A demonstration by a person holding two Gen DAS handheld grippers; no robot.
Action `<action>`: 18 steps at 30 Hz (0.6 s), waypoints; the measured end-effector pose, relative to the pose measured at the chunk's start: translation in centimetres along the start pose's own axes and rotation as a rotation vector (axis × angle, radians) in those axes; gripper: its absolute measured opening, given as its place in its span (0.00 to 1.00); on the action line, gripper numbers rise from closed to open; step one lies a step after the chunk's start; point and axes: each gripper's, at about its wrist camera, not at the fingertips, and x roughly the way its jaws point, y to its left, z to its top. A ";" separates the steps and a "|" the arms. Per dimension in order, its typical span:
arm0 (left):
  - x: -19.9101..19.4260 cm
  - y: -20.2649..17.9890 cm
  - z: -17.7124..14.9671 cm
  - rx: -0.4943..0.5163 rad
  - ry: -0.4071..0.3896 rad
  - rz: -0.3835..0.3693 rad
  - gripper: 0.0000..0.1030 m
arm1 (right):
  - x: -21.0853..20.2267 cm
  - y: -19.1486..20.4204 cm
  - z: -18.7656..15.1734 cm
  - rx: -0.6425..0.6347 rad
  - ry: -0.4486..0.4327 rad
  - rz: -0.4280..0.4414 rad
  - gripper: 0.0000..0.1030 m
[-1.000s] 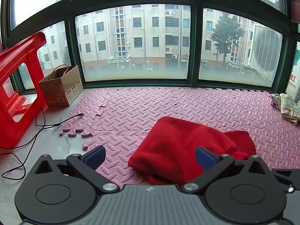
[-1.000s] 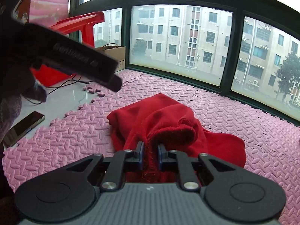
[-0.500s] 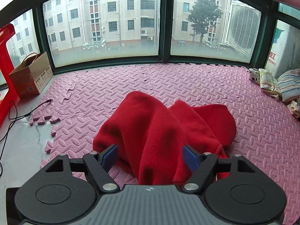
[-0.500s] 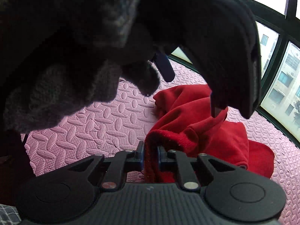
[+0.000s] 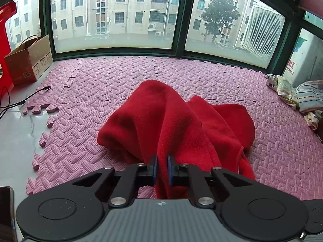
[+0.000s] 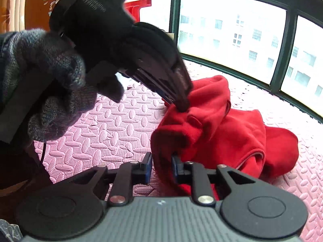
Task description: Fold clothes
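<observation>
A red fleece garment (image 5: 173,121) lies bunched on the pink foam mat (image 5: 121,80). My left gripper (image 5: 162,168) is shut on a raised fold of it, which hangs up from the heap. In the right wrist view the garment (image 6: 232,125) is lifted at its near edge. My right gripper (image 6: 161,169) holds a thick hem between its pads, with the jaws a little apart. The left gripper also shows in the right wrist view (image 6: 182,105), pinching the cloth just above, held by a gloved hand (image 6: 46,84).
A cardboard box (image 5: 28,60) and a red stool (image 5: 6,40) stand at the far left by the window. A black cable (image 5: 12,102) lies on the marble floor. Folded clothes (image 5: 298,98) sit at the right edge. A phone (image 5: 6,211) lies near left.
My left gripper moved in and shut on the garment; it was open half a second ago. My right gripper's jaws have widened slightly around a thicker bunch of hem.
</observation>
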 end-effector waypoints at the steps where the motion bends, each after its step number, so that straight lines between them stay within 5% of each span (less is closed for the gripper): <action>1: -0.2 0.3 -0.1 -0.010 -0.003 0.001 0.10 | -0.5 -0.4 -0.2 0.021 0.000 0.005 0.20; 14: -2.5 3.0 -1.4 -0.092 -0.022 0.028 0.02 | 1.1 -8.4 -0.5 0.353 0.014 -0.216 0.38; 18: -2.7 4.0 -2.0 -0.117 -0.010 0.040 0.02 | 2.4 -9.2 -0.6 0.393 0.068 -0.195 0.45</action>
